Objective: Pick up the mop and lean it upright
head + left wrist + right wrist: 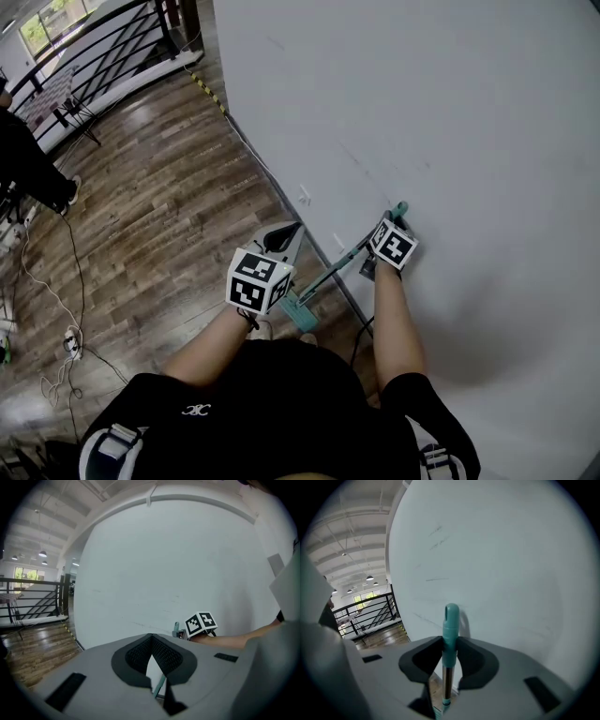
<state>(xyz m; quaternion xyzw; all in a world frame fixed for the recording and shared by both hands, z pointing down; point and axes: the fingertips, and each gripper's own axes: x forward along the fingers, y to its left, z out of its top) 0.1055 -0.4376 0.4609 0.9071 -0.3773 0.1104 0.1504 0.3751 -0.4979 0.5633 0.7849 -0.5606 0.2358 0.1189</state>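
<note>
The mop point(330, 272) stands by the wall point(450, 112), handle in the right tool point(450, 654), left tool point(282, 236) just left.

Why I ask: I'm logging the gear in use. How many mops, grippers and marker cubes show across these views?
Mop: 1
Grippers: 2, the left gripper and the right gripper
Marker cubes: 2, the left cube and the right cube
Total: 5
</note>
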